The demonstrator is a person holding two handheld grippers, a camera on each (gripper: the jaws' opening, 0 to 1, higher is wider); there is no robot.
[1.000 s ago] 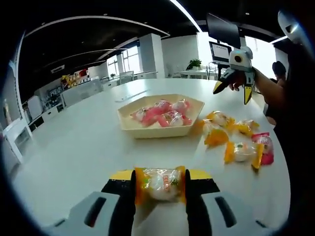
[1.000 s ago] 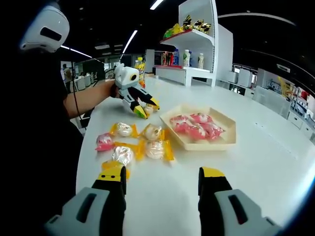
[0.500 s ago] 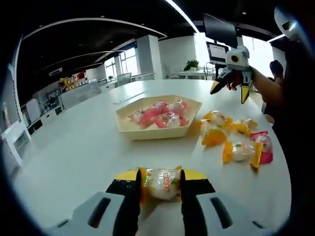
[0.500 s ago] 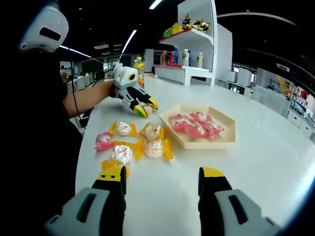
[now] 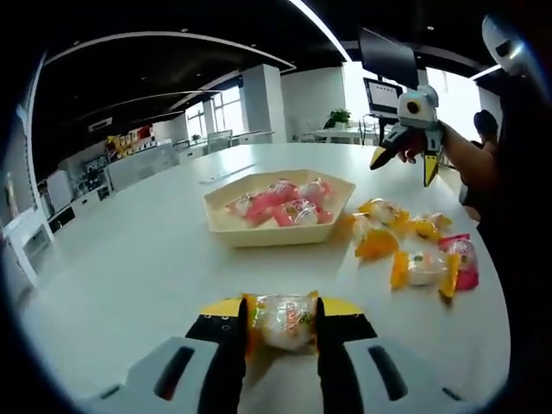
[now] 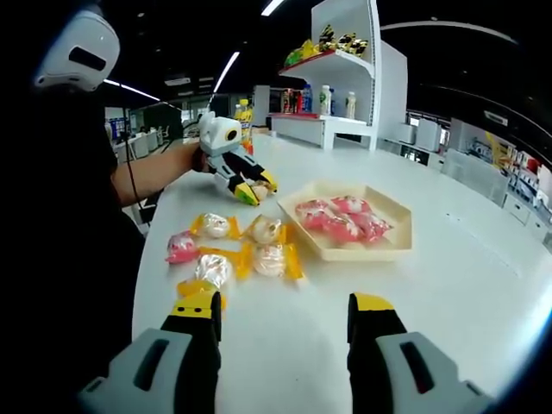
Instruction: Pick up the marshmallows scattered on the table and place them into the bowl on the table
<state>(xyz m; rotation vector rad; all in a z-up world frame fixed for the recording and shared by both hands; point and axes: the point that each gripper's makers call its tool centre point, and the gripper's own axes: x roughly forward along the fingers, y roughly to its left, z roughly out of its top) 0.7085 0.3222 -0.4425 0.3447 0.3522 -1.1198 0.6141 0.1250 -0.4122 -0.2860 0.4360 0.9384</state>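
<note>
Since a second ago the left gripper [image 5: 278, 321] jaws have been narrowed onto the yellow-wrapped marshmallow [image 5: 283, 318]; since half a second ago little has changed. Judged: grasp is secured, carry to the bowl [image 5: 278, 207] is next.

Left jaws: pinched on that marshmallow, wrapper ends squeezed against both inner faces. Bowl sits ahead of them on the counter [image 5: 129, 267], pink-wrapped pieces already inside; loose marshmallows [image 5: 418, 263] lie ahead and to the right.

Right gripper [image 6: 279, 315] jaws: spread wide, nothing between them, unchanged. A loose marshmallow [image 6: 211, 272] lies just ahead of its left jaw tip, more a little beyond, bowl [image 6: 352, 222] farther ahead and right. Left gripper [image 6: 250, 188] is seen past the pile
</note>
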